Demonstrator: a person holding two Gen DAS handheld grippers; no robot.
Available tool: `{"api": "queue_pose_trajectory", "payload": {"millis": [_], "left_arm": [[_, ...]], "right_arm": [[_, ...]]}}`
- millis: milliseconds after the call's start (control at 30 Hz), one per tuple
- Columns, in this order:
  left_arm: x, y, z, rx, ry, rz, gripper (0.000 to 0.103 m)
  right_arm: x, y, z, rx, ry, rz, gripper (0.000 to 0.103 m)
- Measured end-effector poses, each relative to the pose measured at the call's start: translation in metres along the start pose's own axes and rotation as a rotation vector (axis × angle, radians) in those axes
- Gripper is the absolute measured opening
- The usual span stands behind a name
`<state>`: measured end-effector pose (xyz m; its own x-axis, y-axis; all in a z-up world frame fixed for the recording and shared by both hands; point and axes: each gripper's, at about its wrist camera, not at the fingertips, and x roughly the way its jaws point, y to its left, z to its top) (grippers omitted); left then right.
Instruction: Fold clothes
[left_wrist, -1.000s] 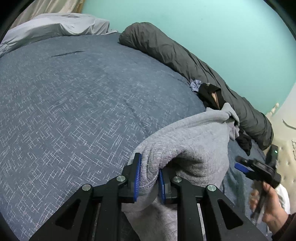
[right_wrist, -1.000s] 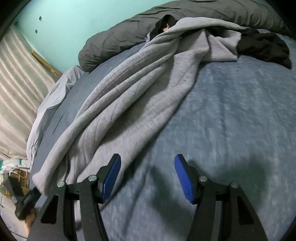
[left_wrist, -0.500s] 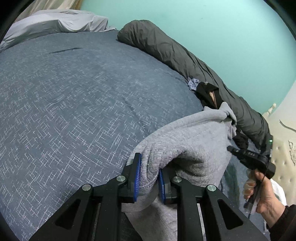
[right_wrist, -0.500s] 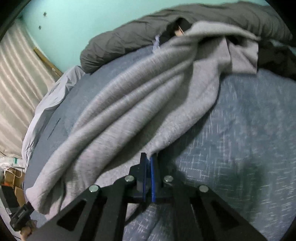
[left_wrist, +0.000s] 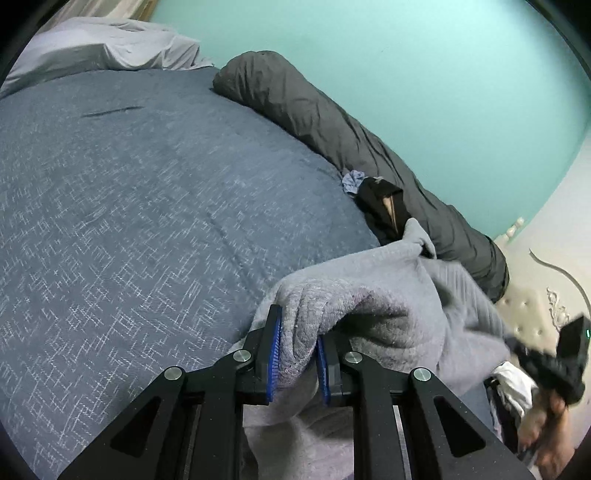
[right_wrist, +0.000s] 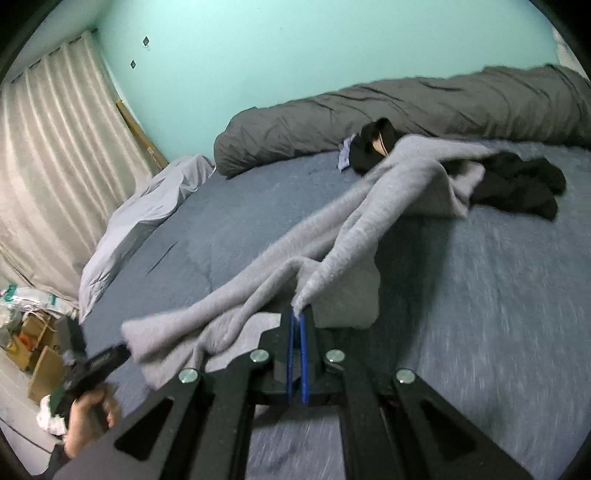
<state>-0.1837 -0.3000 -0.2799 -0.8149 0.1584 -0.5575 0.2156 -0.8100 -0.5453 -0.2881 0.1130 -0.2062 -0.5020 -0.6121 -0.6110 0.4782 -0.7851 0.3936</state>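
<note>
A grey fleece garment stretches across the blue bedspread, lifted off it at the near end. My right gripper is shut on a thin edge of the grey garment, which rises from the pads. In the left wrist view my left gripper is shut on a thick bunched fold of the same grey garment. The right gripper shows at the right edge there, held in a hand. The left gripper appears at the lower left of the right wrist view, gripping the garment's other end.
A dark grey rolled duvet lies along the teal wall. Black clothes and a small black and blue bundle rest near it. A pale grey sheet is heaped by the curtain. Cardboard boxes stand on the floor.
My right gripper went from open over the bedspread to shut on the garment's edge, then rose with it, pulling the fabric taut. The left gripper lifted a little with its fold.
</note>
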Motion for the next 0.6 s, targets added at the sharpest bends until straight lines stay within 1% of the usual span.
{"api": "queue_pose_trajectory", "payload": {"millis": [67, 200, 267, 333, 367, 400, 433, 467, 500, 533, 600], "left_arm": [[-0.002, 0.001, -0.001, 0.001, 0.001, 0.006, 0.017], [-0.002, 0.006, -0.003, -0.011, 0.014, 0.018, 0.017], [-0.001, 0.009, -0.004, -0.009, 0.020, 0.024, 0.017], [0.000, 0.011, -0.004, -0.008, 0.023, 0.027, 0.017], [0.001, 0.013, -0.004, -0.012, 0.025, 0.027, 0.017], [0.002, 0.015, -0.004, -0.019, 0.026, 0.028, 0.017], [0.003, 0.017, -0.003, -0.025, 0.027, 0.028, 0.017], [0.004, 0.019, -0.003, -0.032, 0.028, 0.029, 0.017], [0.005, 0.021, -0.003, -0.038, 0.029, 0.029, 0.017], [0.005, 0.023, -0.003, -0.043, 0.030, 0.029, 0.017], [0.006, 0.025, -0.003, -0.051, 0.030, 0.029, 0.017]], "right_arm": [[-0.008, 0.002, -0.018, -0.009, 0.027, -0.012, 0.002], [0.009, -0.001, -0.064, 0.060, 0.117, -0.015, 0.002], [0.021, -0.004, -0.080, 0.082, 0.152, -0.001, 0.003], [0.029, -0.007, -0.093, 0.102, 0.175, 0.021, 0.003], [0.031, -0.009, -0.094, 0.104, 0.174, 0.023, 0.006], [0.032, -0.014, -0.092, 0.113, 0.166, 0.025, 0.006], [0.031, -0.019, -0.090, 0.123, 0.156, 0.025, 0.010], [0.028, -0.025, -0.085, 0.137, 0.136, 0.013, 0.025], [0.024, -0.034, -0.080, 0.153, 0.109, -0.015, 0.036], [0.021, -0.042, -0.074, 0.169, 0.082, -0.044, 0.055], [0.020, -0.064, -0.060, 0.217, 0.046, -0.086, 0.056]]}}
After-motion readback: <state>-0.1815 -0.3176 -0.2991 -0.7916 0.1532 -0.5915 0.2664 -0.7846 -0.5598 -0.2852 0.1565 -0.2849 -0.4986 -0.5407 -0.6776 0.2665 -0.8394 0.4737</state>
